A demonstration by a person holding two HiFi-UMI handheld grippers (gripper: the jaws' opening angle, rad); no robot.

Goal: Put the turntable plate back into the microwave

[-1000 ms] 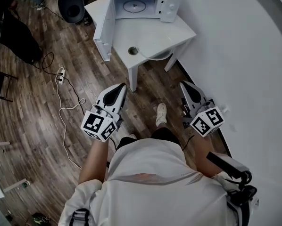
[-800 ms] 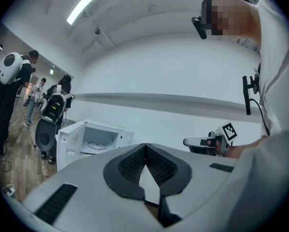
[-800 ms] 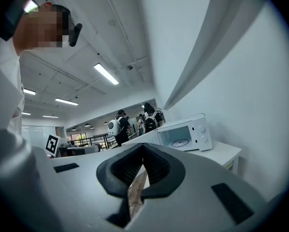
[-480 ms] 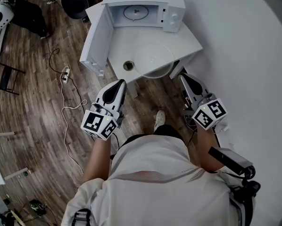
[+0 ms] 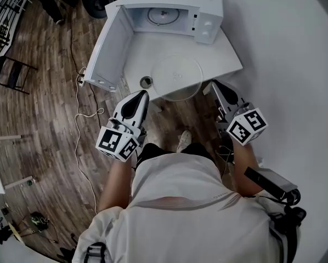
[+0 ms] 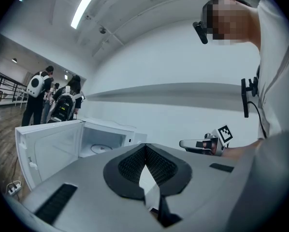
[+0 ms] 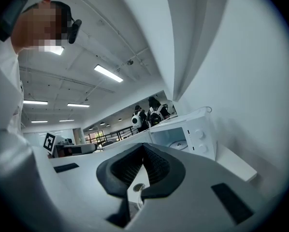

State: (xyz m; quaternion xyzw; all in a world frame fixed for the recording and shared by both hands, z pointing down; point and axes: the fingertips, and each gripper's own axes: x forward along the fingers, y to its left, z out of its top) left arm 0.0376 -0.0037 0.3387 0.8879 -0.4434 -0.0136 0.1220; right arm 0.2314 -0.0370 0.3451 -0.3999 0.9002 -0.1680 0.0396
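The clear glass turntable plate (image 5: 177, 76) lies flat on the white table (image 5: 221, 59), overhanging its near edge. Behind it stands the white microwave (image 5: 172, 7) with its door (image 5: 106, 48) swung open to the left; a round fitting (image 5: 163, 15) shows on its cavity floor. My left gripper (image 5: 141, 95) is shut and empty, held level just short of the table edge, left of the plate. My right gripper (image 5: 214, 84) is also shut and empty, by the plate's right rim. The left gripper view shows the microwave (image 6: 103, 139) ahead.
A small round metal piece (image 5: 146, 81) sits on the table left of the plate. A white cable (image 5: 79, 119) trails over the wood floor at the left, near a black chair (image 5: 10, 73). A white wall (image 5: 295, 64) runs along the right. People with backpacks (image 6: 62, 105) stand beyond.
The table and microwave have come nearer in the head view as the person stepped forward. Both grippers now reach the table's near edge; both stayed shut.
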